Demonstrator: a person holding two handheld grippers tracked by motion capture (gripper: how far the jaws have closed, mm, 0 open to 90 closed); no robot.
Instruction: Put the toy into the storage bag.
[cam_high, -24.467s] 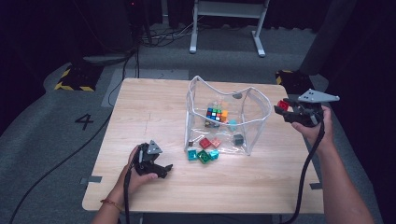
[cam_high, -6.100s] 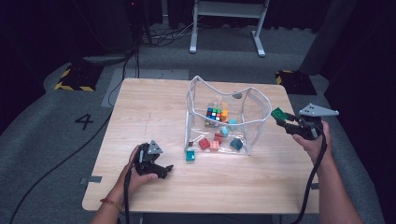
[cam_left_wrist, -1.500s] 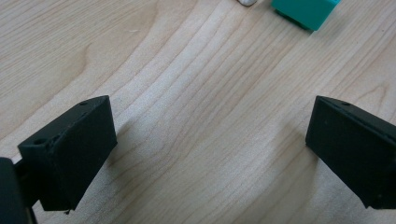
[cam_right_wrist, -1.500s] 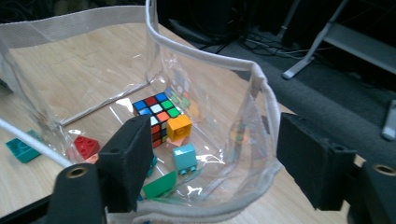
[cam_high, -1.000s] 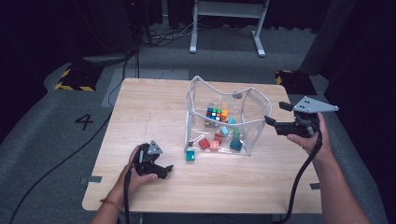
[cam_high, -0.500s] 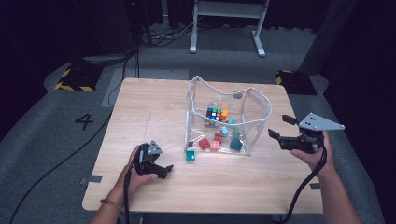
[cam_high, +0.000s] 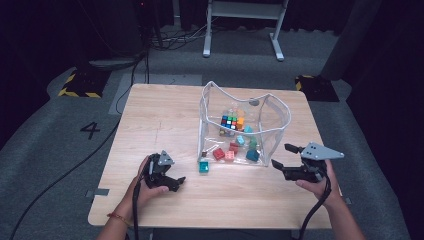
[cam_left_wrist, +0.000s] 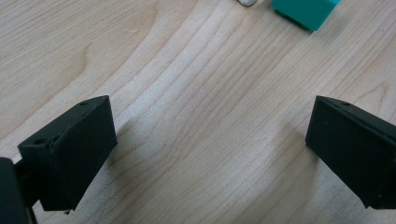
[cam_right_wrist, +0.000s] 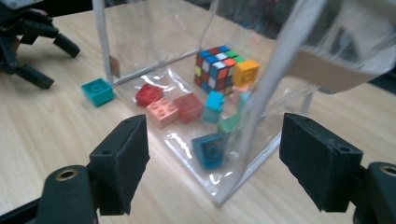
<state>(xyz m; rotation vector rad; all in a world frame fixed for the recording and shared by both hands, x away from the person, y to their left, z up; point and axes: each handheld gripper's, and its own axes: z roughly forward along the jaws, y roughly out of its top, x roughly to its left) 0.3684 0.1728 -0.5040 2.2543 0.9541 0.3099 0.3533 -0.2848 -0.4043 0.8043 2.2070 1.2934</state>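
The clear bag (cam_high: 245, 127) stands open-topped near the middle of the desk (cam_high: 165, 120), and my right tool (cam_high: 286, 162) sits just beside its near right corner. Through that tool's own camera I see the bag's corner seam (cam_right_wrist: 252, 135) rising between the two jaws, which stand wide apart with nothing pressed between them. Inside the bag I make out a puzzle cube (cam_right_wrist: 215, 67), an orange brick (cam_right_wrist: 246, 71) touching it, two red bricks (cam_right_wrist: 148, 94), a pink brick (cam_right_wrist: 161, 112), a dark blue brick (cam_right_wrist: 210, 149) near the corner, and some light blue and green pieces between them. A teal brick (cam_high: 203, 166) lies on the desk outside the bag, just beside its near left corner.

My left tool (cam_high: 172, 181) rests low on the desk, well apart from the bag, pointing toward the teal brick (cam_left_wrist: 303, 10). Its jaws are spread wide over bare wood and hold nothing. The person's hand (cam_high: 142, 187) grips its body from behind.
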